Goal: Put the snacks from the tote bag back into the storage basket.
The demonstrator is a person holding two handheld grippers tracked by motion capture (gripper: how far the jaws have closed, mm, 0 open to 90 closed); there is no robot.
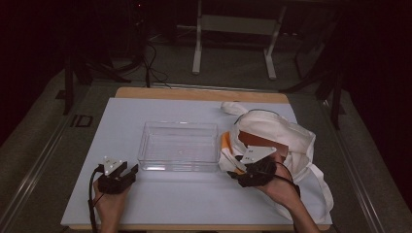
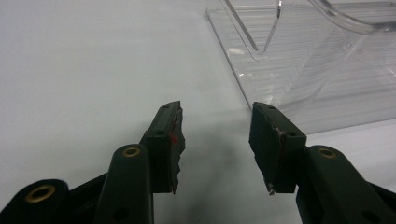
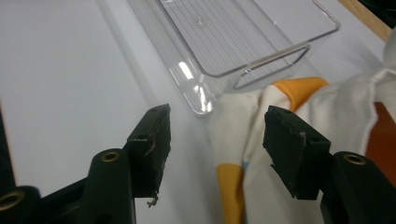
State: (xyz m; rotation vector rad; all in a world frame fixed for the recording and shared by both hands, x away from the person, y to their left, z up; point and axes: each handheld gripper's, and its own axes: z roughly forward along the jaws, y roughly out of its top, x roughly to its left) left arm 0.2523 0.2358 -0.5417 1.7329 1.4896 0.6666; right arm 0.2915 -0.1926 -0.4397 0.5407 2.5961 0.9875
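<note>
- High view: white table (image 1: 160, 204) across the middle of the frame, wooden edge along its top and bottom
- Clear bin (image 1: 178, 145) at centre frame, lying flat on the table, nothing inside
- Cream bag (image 1: 291, 141) right of centre, crumpled, touching the bin's right end; brown patch inside its open mouth, orange strip at its left edge
- Left gripper (image 1: 131, 171) at lower left, resting low over the table, held by a hand (image 1: 111, 204) coming in from the bottom edge; jaws apart, nothing between them, tips just short of the bin's lower left corner
- Right gripper (image 1: 234, 173) at lower centre-right, held by the other hand (image 1: 282, 187), grey plate on top; tips at the bag's left edge, just beside the bin's lower right corner
- Left gripper view: left gripper (image 2: 215, 144) with jaws spread fairly wide, bare table between them; bin (image 2: 317, 70) in the upper right of the frame, close beyond the right jaw, apart from it
- Right gripper view: right gripper (image 3: 215, 149) with jaws about half open, cream and orange cloth of the bag (image 3: 327, 112) lying between and under them, pads not pressing on it; bin (image 3: 233, 32) at top centre, its corner against the cloth
</note>
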